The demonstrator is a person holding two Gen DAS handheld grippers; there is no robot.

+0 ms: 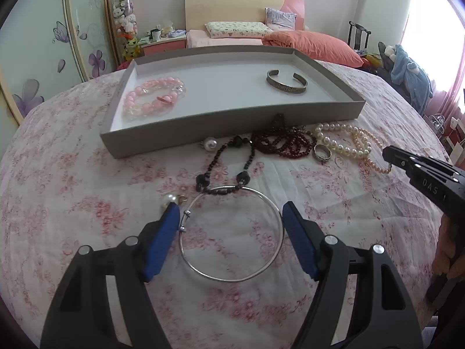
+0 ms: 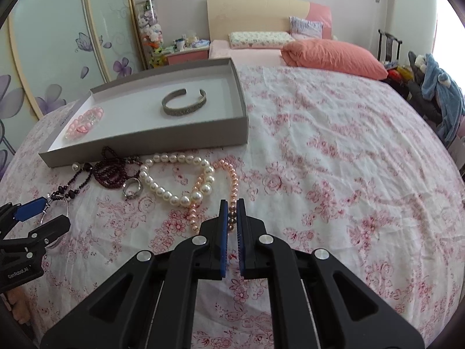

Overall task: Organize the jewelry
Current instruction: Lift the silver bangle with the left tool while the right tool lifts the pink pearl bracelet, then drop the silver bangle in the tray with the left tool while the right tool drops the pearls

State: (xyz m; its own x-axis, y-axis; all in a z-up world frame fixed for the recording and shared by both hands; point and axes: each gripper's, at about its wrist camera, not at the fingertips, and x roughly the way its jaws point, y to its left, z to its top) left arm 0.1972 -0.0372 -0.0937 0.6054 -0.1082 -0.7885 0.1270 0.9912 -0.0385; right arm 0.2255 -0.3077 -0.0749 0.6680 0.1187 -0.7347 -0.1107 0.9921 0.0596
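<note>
My left gripper (image 1: pixel 229 212) stands wide, its pads either side of the silver bangle (image 1: pixel 232 234) on the bedspread, not pressing it. My right gripper (image 2: pixel 232 205) is closed on the pink pearl strand (image 2: pixel 232 186); the grey tray (image 1: pixel 232 122) lies ahead.

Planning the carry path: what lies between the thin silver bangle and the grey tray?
In the left wrist view, a black bead necklace lies between the silver bangle and the grey tray.

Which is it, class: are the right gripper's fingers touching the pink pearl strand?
Touching. In the right wrist view, the right gripper is shut on the pink pearl strand, with its beads pinched between the blue fingers.
</note>
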